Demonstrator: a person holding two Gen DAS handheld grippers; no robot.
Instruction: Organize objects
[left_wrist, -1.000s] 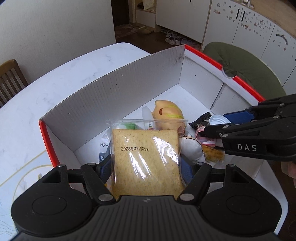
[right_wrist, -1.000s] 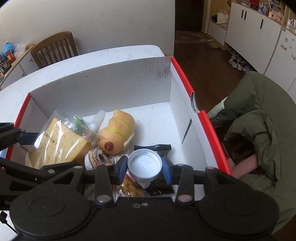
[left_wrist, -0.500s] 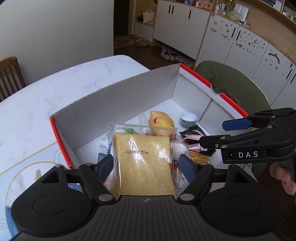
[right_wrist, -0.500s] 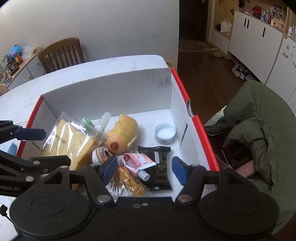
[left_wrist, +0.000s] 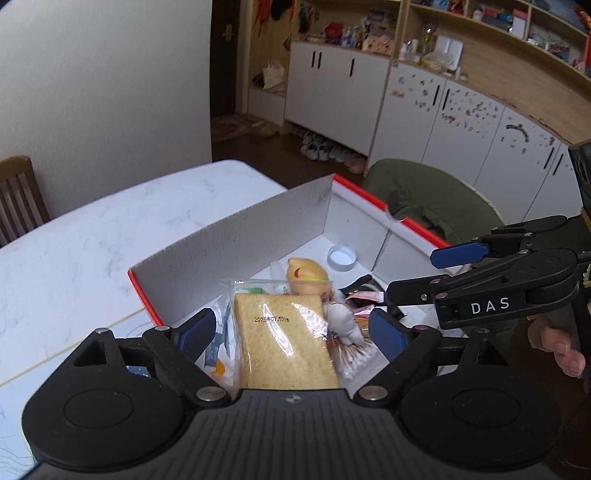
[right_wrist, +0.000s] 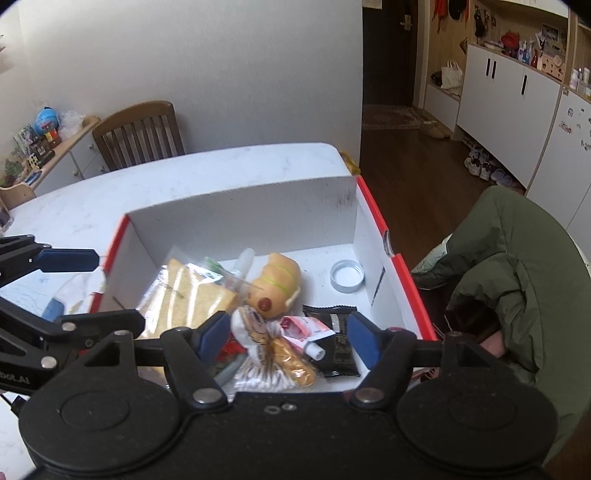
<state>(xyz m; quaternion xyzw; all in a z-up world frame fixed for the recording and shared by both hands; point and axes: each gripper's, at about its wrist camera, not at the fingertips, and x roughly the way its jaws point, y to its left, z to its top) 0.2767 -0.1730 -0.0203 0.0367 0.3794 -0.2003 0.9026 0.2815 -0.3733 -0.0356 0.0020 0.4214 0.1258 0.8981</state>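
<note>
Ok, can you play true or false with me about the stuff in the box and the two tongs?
1. The white lid lies alone on the box floor near the right wall. True.
2. The left tongs squeeze the bagged bread. False: the pads stand apart from it and the jaws are opening.
3. The box is white inside with a red rim. True.
4. The right tongs hold the white lid. False: nothing is gripped; their jaws are opening above the snack packets.
5. The yellow toy lies outside the box on the table. False: it lies inside, beside the bread.
</note>
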